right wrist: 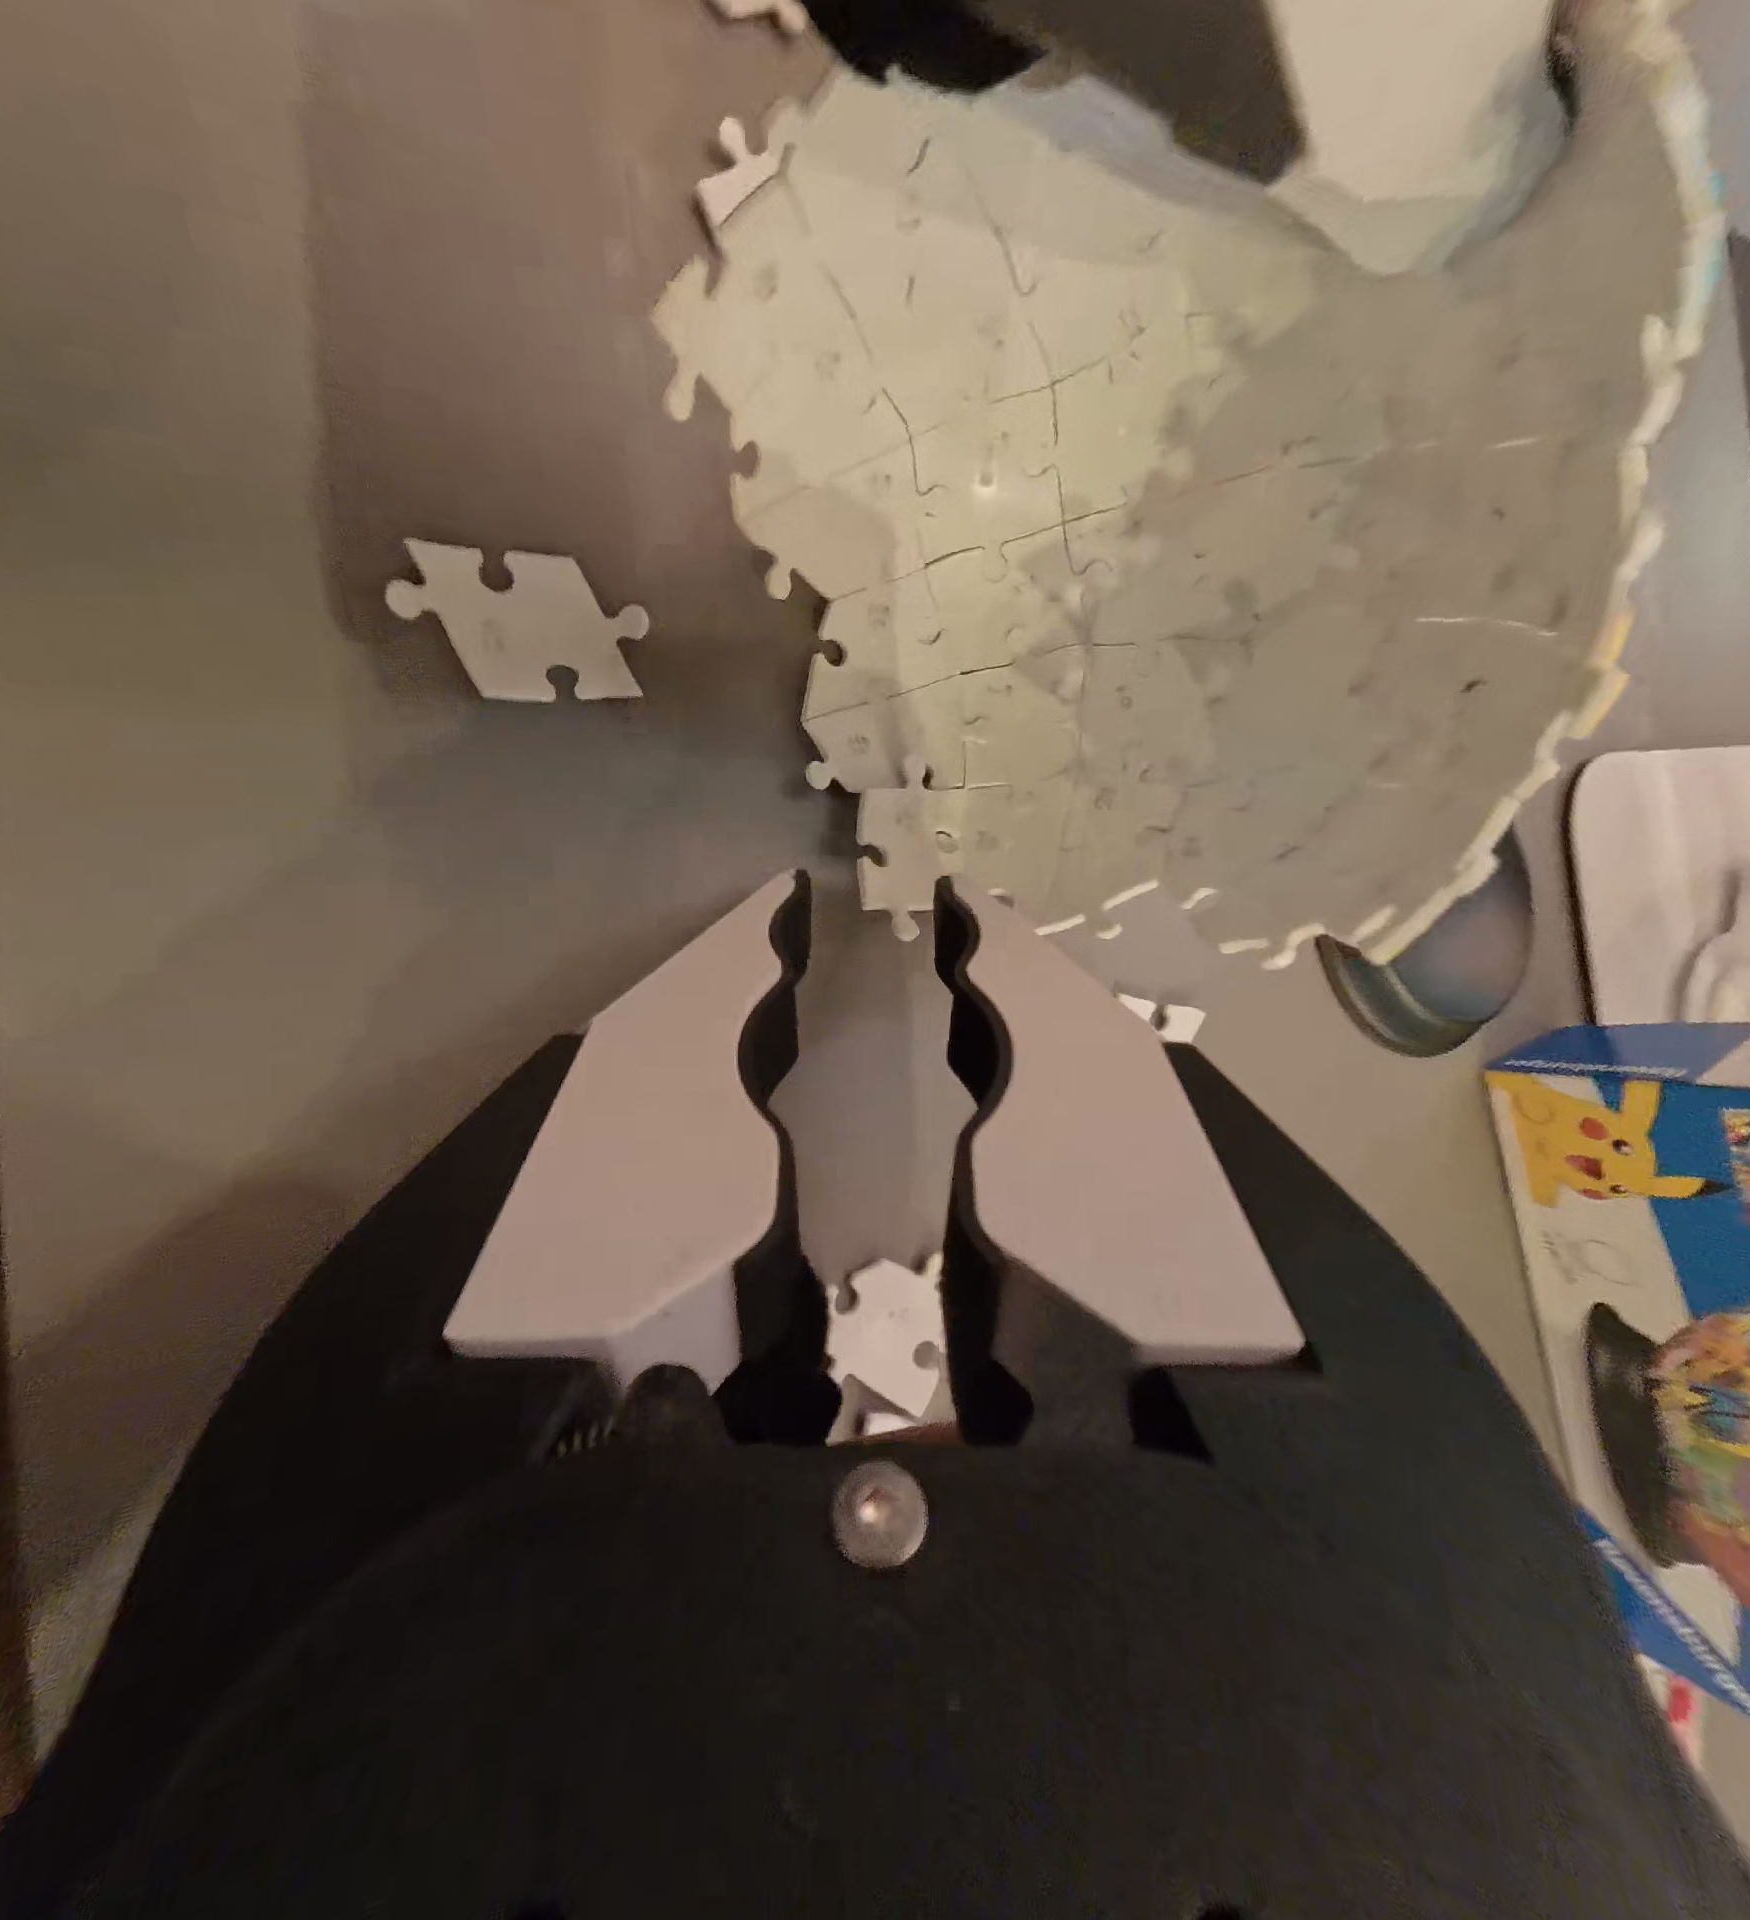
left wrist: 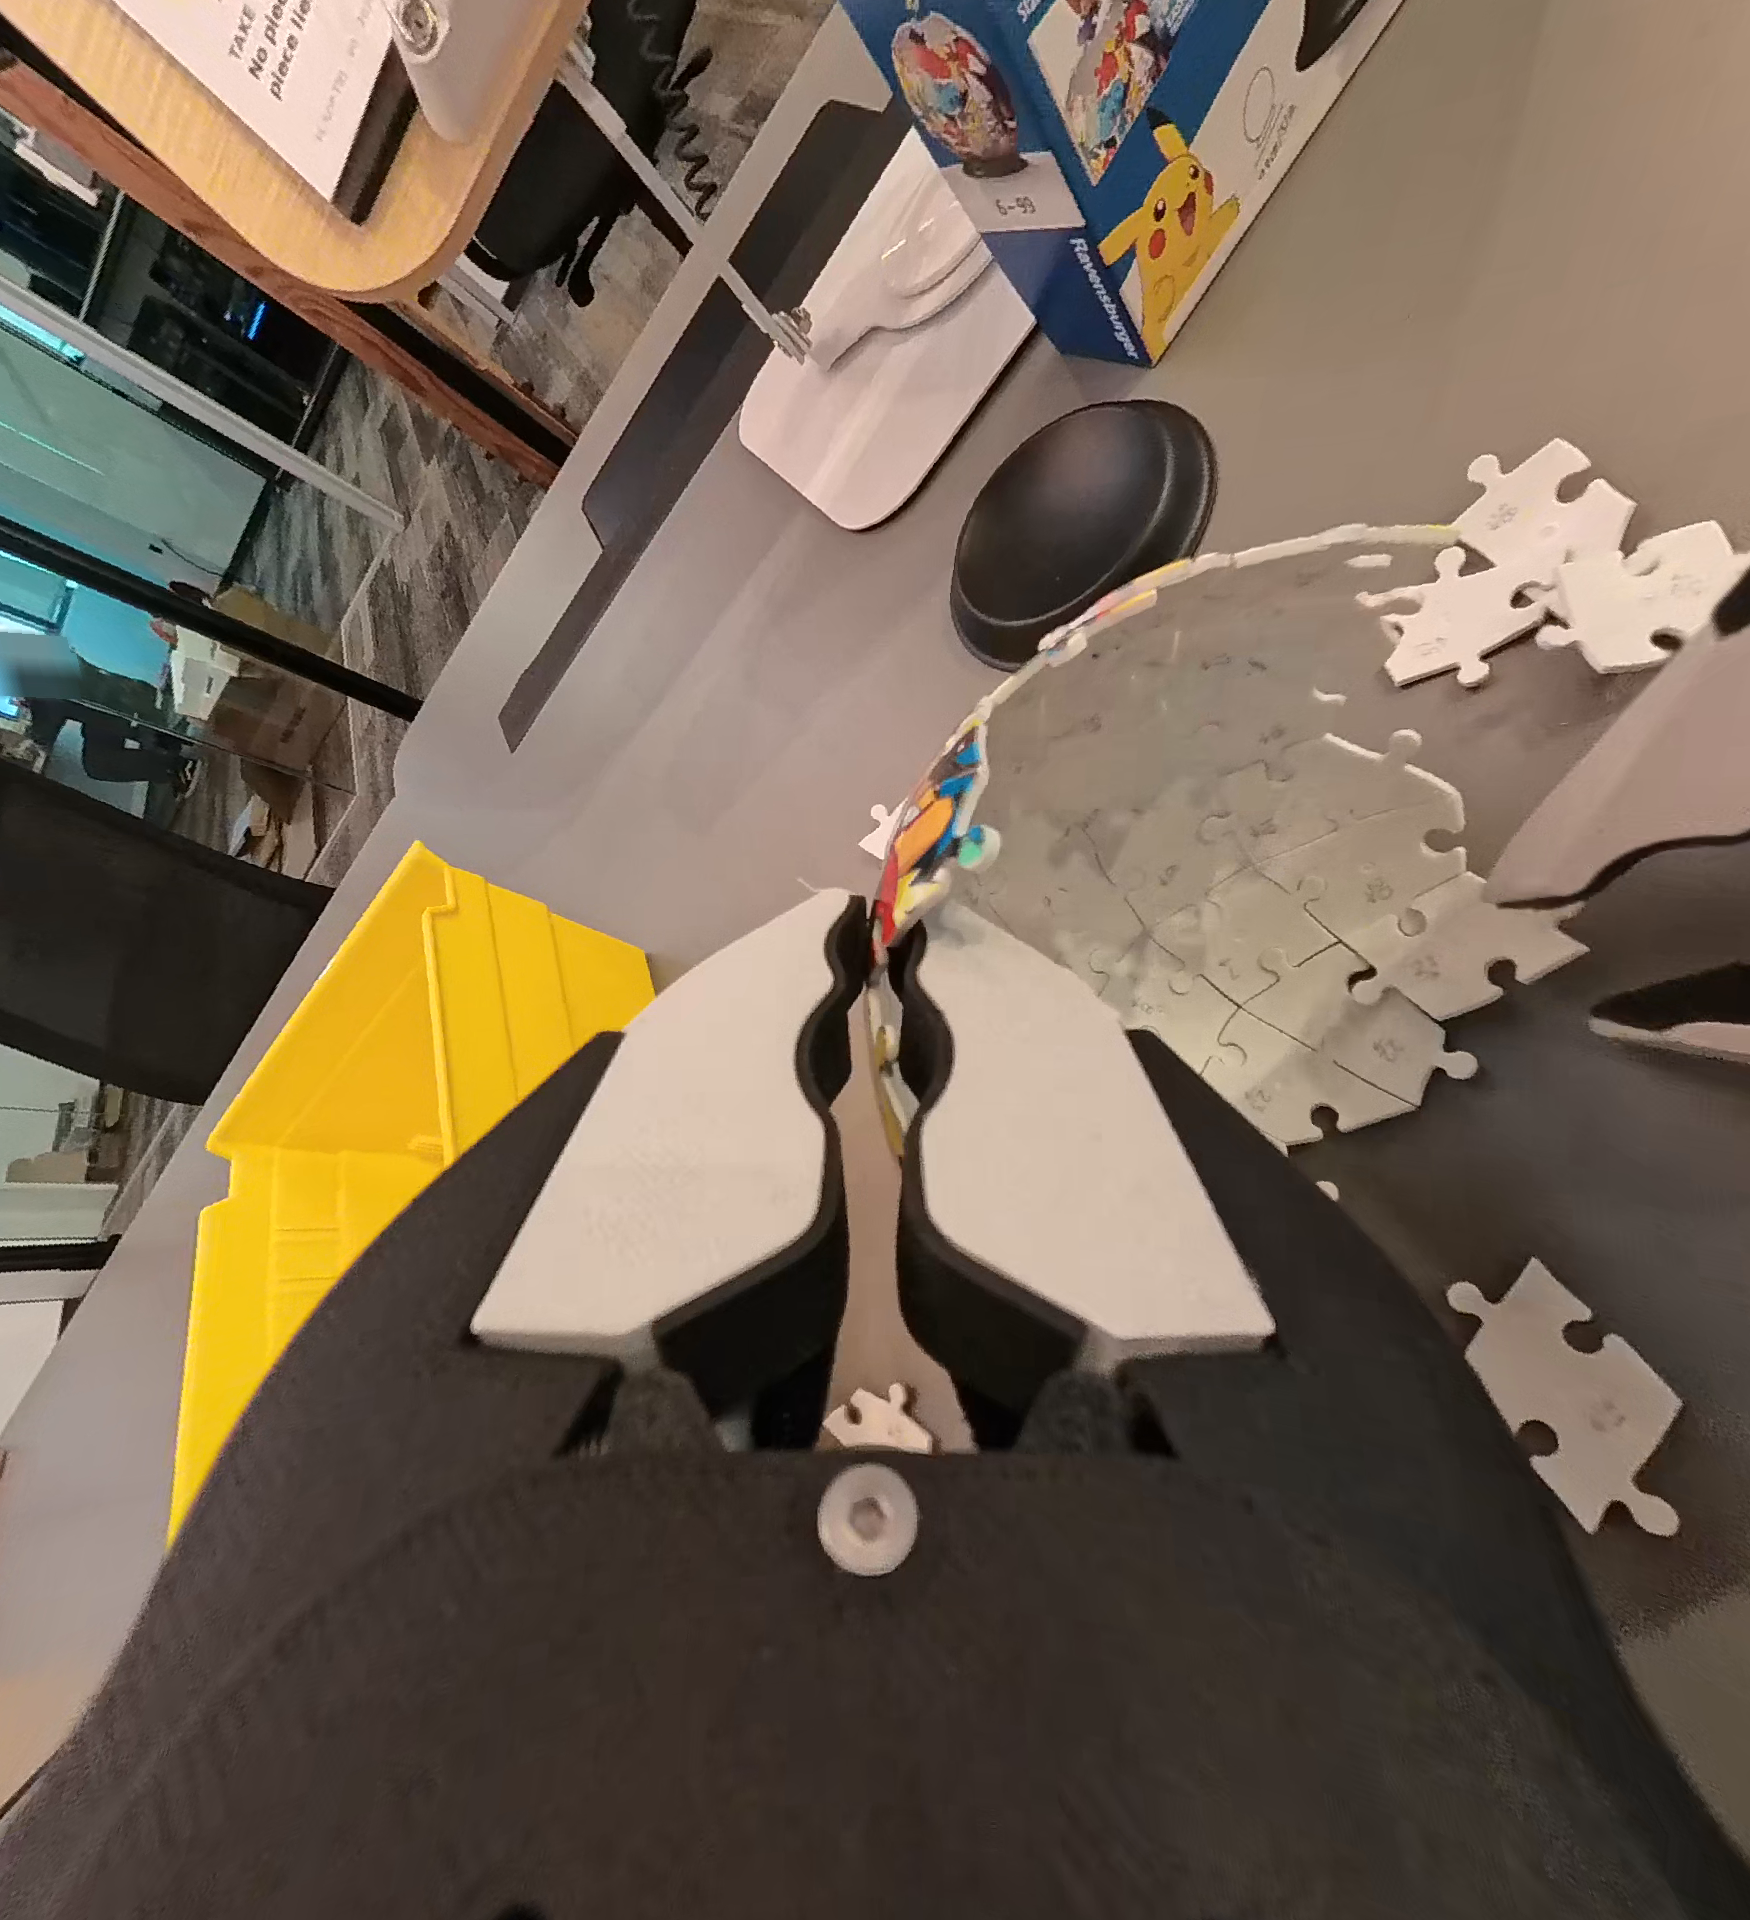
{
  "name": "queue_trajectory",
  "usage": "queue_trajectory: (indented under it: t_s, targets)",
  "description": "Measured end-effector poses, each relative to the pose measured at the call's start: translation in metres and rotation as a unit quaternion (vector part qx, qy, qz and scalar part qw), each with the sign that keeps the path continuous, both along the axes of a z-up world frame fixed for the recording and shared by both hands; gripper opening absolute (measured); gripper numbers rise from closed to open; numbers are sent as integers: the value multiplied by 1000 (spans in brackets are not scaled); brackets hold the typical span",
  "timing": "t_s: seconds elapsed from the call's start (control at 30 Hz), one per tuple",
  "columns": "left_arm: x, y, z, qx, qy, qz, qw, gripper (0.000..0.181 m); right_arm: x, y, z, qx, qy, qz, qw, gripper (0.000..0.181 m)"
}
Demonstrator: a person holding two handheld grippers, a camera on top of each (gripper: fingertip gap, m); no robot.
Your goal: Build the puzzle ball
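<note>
The partly built puzzle ball [left wrist: 1214,831] is an open curved shell, pale inside and colourful outside, resting on the grey table. My left gripper [left wrist: 886,935] is shut on the shell's colourful rim. In the right wrist view the shell [right wrist: 1110,520] fills the upper middle. My right gripper [right wrist: 871,899] is open, its tips on either side of a pale piece [right wrist: 902,842] at the shell's near edge. The right gripper also shows in the left wrist view [left wrist: 1551,951], at the shell's far edge. Loose white pieces lie face down nearby [left wrist: 1567,1392] [right wrist: 518,623].
A black dome stand [left wrist: 1079,530] sits behind the shell. A blue puzzle box [left wrist: 1110,156] [right wrist: 1681,1247] and a white pad [left wrist: 881,416] lie beyond it. A yellow bin [left wrist: 383,1091] stands at the table's edge. More loose pieces [left wrist: 1505,582] lie past the shell; another [right wrist: 886,1340] lies under my right gripper. There is about 12 cm between the tips of the two grippers.
</note>
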State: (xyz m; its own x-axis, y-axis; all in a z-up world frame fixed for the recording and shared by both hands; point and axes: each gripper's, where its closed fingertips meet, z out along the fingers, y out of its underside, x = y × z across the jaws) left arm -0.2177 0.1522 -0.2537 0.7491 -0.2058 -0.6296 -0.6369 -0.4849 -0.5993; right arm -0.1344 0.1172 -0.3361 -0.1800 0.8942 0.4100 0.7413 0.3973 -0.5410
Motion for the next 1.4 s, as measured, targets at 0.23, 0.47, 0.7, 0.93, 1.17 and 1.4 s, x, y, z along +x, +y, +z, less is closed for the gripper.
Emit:
queue_trajectory:
  t_s: [0.23,0.47,0.7,0.93,1.17,1.4]
  targets:
    - [-2,0,0,1,0,2,1000,4,-5,7,-5,127,4,33,991,4]
    - [-5,0,0,1,1,4,1000,4,-2,-14,9,112,18,124,986,1]
    - [-5,0,2,3,3,2,1000,3,27,-24,-5,49,-56,174,982,15]
    - [-4,0,1,2,2,1,1000,4,49,-4,-5,-16,-100,76,992,15]
    - [-5,0,1,1,3,0,1000,3,43,-38,-14,-169,-106,1,980,14]
    - [-4,-2,4,-1,17,-24,1000,3,25,-27,-15,-174,-79,-37,981,13]
